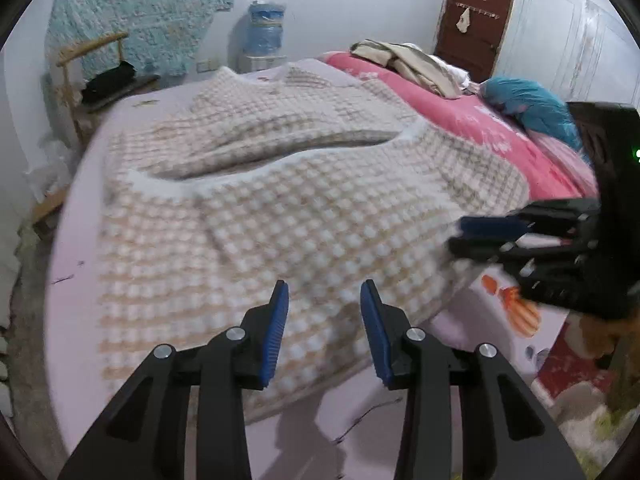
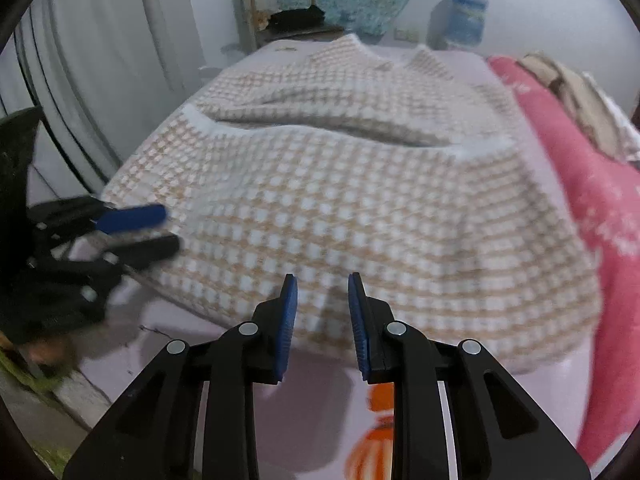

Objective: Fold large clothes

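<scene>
Left gripper (image 1: 324,320): fingers parted, nothing between the blue pads; checked garment's near hem just ahead of and below the tips. Right gripper (image 2: 322,312): fingers parted too, gap narrower, empty, hem likewise just past the tips. Each gripper shows side-on in the other's view, so the 2 work the near edge side by side, apart

Checked garment (image 1: 280,208): beige and white, lies spread on the bed (image 1: 80,208) over a lilac sheet; a raised fold ridge runs across it beyond the fingers, collar end farthest away

Step in hand (judged): taking hold of the near hem, 1 gripper toward each corner. To do it well: get 1 pad under the edge and 1 over it, pinch only the garment and not the sheet beneath; close both at matching points so the fold lifts square; carry it toward the ridge with even height

Around, farther out: pink blanket (image 1: 460,112) to the right of the garment, a striped cloth pile (image 1: 408,60) and a blue bundle (image 1: 532,104) on it; wooden chair (image 1: 88,76) beyond the left fingers; water bottle (image 1: 264,32) and brown door (image 1: 472,20) at the far wall

In the way: the pink blanket crowds the right edge; the thick knit may bunch at the ridge
</scene>
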Demonstrator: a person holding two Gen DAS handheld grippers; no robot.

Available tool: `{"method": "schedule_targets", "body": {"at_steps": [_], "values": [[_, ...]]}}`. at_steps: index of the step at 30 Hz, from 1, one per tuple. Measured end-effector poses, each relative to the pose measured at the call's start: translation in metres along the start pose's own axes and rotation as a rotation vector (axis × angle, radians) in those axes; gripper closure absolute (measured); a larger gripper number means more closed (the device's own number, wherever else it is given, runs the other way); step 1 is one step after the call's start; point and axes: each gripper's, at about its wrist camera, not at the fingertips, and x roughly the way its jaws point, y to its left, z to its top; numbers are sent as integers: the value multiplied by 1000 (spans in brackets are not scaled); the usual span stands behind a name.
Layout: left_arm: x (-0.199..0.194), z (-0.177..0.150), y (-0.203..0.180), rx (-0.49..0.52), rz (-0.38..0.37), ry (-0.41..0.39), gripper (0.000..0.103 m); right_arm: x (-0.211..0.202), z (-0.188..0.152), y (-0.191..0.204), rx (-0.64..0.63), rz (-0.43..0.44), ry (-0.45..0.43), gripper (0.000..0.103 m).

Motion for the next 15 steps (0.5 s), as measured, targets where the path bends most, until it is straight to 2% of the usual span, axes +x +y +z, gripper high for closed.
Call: {"method": "schedule_targets", "body": {"at_steps": [3, 6, 9, 11, 13, 14, 15], "values": [[14, -11, 12, -56, -22, 24, 66, 18, -7, -14, 68, 31, 35, 80], [3, -8, 13, -62, -10, 15, 66, 16, -5, -24, 109, 67, 30, 80], [-18, -11, 21, -74, 25, -31, 66, -6, -6, -39, 127, 4, -12, 80], [-17, -20, 35, -103, 76, -11, 66, -9, -12, -59, 184, -35, -14, 80], [-6, -30, 50, -163, 62, 12, 65, 7, -21, -82, 269, -15, 26, 80], [-7, -33, 50, -159, 59, -15, 65, 14, -25, -87, 288, 4, 33, 80], [-6, -32, 46, -127, 82, -8, 65, 12, -28, -88, 291, 11, 11, 80]]}}
